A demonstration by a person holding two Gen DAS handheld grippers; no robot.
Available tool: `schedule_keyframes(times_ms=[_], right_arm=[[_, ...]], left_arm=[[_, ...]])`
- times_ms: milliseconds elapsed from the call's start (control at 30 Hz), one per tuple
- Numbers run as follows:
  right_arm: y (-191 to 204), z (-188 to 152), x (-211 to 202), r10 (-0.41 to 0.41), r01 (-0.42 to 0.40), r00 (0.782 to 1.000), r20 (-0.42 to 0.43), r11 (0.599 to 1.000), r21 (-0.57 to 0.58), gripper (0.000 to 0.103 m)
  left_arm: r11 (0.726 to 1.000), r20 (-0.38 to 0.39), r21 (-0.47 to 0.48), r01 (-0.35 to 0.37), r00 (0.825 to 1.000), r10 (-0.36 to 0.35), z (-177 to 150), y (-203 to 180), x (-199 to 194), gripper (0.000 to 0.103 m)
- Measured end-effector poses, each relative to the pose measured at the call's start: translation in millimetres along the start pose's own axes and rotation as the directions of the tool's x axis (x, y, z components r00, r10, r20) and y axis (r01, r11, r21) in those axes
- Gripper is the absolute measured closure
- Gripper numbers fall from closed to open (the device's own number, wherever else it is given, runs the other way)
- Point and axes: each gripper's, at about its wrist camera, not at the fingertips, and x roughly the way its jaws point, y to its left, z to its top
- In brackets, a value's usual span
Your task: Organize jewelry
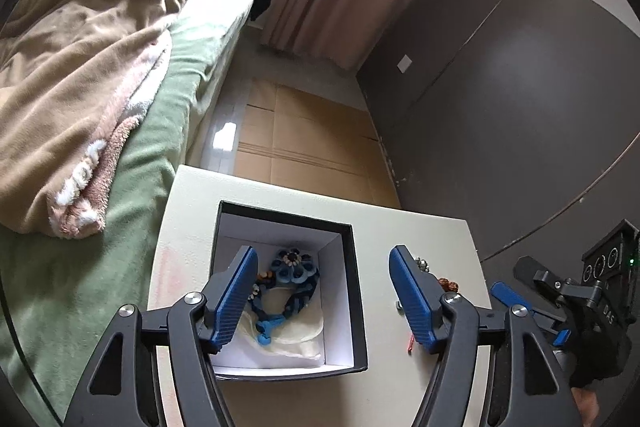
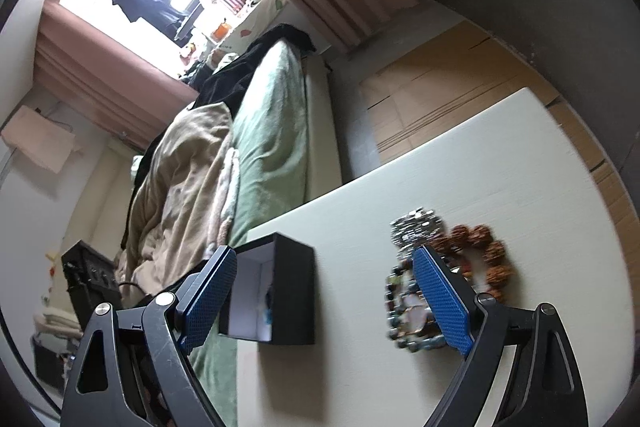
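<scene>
A black box with a white lining [image 1: 344, 291] stands on a cream table [image 1: 432, 235]. A blue woven necklace with a flower pendant [image 1: 294, 273] lies inside it on white tissue. My left gripper [image 1: 322, 263] is open and empty just above the box. The box also shows in the right wrist view [image 2: 294, 291]. To its right lie a silver bracelet [image 2: 416, 227], a brown bead bracelet [image 2: 486, 251] and a dark multicolour bead bracelet [image 2: 404, 319]. My right gripper [image 2: 326, 271] is open and empty above the table, its right finger over the bracelets.
A bed with a green sheet [image 1: 92, 287] and a beige blanket [image 1: 76, 75] lies left of the table. Flattened cardboard [image 1: 304, 143] covers the floor beyond. A dark wall [image 1: 520, 107] stands to the right. My right gripper shows at the left view's right edge [image 1: 568, 291].
</scene>
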Motion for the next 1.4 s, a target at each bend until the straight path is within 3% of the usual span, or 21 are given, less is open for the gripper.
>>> schedule_keyframes(times_ms=[267,433,667,967,1100,1167,1300,1367,1400], right_arm=[[-13,9,6,-0.082,0.082,0.997,0.010,0.997,-0.010,0.014],[-11,13,22,-0.152,0.151,0.988,-0.015,0.987,-0.050,0.026],[11,14,55,-0.321,0.301,0.945,-0.055,0.926,-0.228,0.028],[16,3,90,-0.432,0.386,0.899,-0.073,0.861,-0.332,0.032],[20,1,107,-0.495,0.440,0.867,-0.056,0.814,-0.381,0.033],[19,-1,116,-0.529,0.464,0.845,-0.075,0.796,-0.388,0.040],[18,-4,122,-0.557,0.481,0.827,-0.078,0.772,-0.416,0.041],[19,-8,121,-0.564,0.482,0.823,-0.065,0.755,-0.446,0.052],[20,-8,121,-0.548,0.463,0.833,-0.075,0.764,-0.449,0.059]], left_arm=[[0.999,0.011,0.023,-0.030,0.999,0.030,-2,-5,2,0.034],[0.997,0.012,0.019,-0.069,0.998,0.069,0,1,5,0.034],[0.995,0.024,-0.016,-0.101,0.995,0.102,6,16,3,0.034],[0.992,0.028,-0.053,-0.117,0.993,0.118,10,35,-4,0.034],[0.990,0.028,-0.073,-0.124,0.992,0.126,12,44,-8,0.034],[0.989,0.031,-0.077,-0.126,0.991,0.128,13,47,-9,0.034],[0.989,0.034,-0.083,-0.124,0.991,0.127,14,49,-10,0.034],[0.989,0.033,-0.084,-0.122,0.992,0.125,15,49,-10,0.034],[0.989,0.032,-0.084,-0.122,0.992,0.125,15,48,-9,0.034]])
